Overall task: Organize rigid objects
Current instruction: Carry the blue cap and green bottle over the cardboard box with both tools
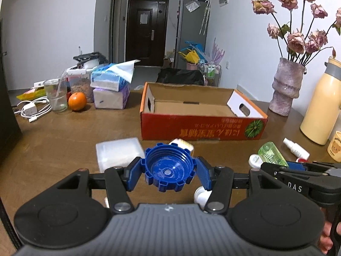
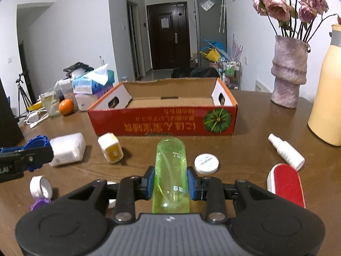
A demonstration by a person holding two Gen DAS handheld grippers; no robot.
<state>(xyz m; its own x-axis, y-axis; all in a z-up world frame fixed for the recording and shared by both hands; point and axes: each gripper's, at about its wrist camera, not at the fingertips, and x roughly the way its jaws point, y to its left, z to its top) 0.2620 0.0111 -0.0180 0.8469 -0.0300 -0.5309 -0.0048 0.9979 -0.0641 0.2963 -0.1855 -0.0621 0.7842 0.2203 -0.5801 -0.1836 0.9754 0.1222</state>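
Left tool [image 1: 169, 171] grips blue cap [image 1: 169, 168], right tool [image 2: 170, 181] green bottle [image 2: 170, 170]

At the right edge of the left wrist view the cream flask [image 1: 319, 106] is cut off; a white cap [image 1: 201, 196] at lower centre hides behind the left gripper's finger [image 1: 203, 175]; the red box's print [image 2: 162, 123] stays illegible.

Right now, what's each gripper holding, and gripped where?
The left gripper is shut on the blue cap, pads on its ribbed outer rim, open side toward the camera. The right gripper is shut on the green bottle, pads across its body sides.
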